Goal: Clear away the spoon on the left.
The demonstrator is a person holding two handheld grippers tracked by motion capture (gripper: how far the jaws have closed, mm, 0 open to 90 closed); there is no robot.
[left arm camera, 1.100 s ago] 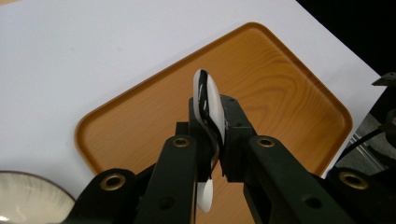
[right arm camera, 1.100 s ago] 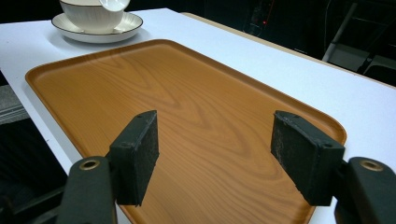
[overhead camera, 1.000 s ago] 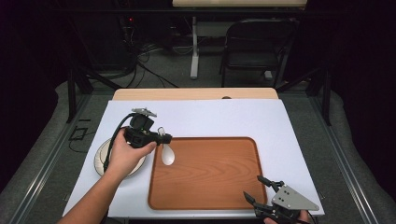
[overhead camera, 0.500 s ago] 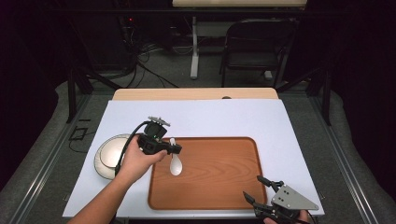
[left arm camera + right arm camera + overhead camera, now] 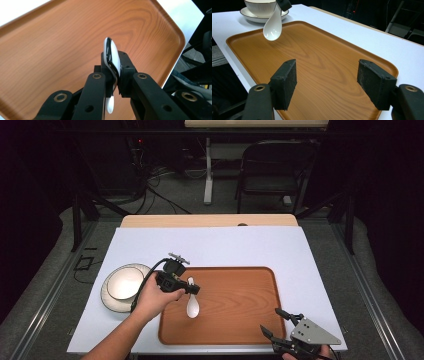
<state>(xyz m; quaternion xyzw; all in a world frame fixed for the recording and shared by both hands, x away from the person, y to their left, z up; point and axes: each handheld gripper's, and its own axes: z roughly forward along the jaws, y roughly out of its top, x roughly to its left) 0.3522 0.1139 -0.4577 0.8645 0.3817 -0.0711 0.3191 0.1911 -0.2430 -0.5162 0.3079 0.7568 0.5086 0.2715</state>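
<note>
White spoon [image 5: 193,306], wood-grain brown tray [image 5: 240,305], white bowl [image 5: 123,283], black-rimmed.
</note>
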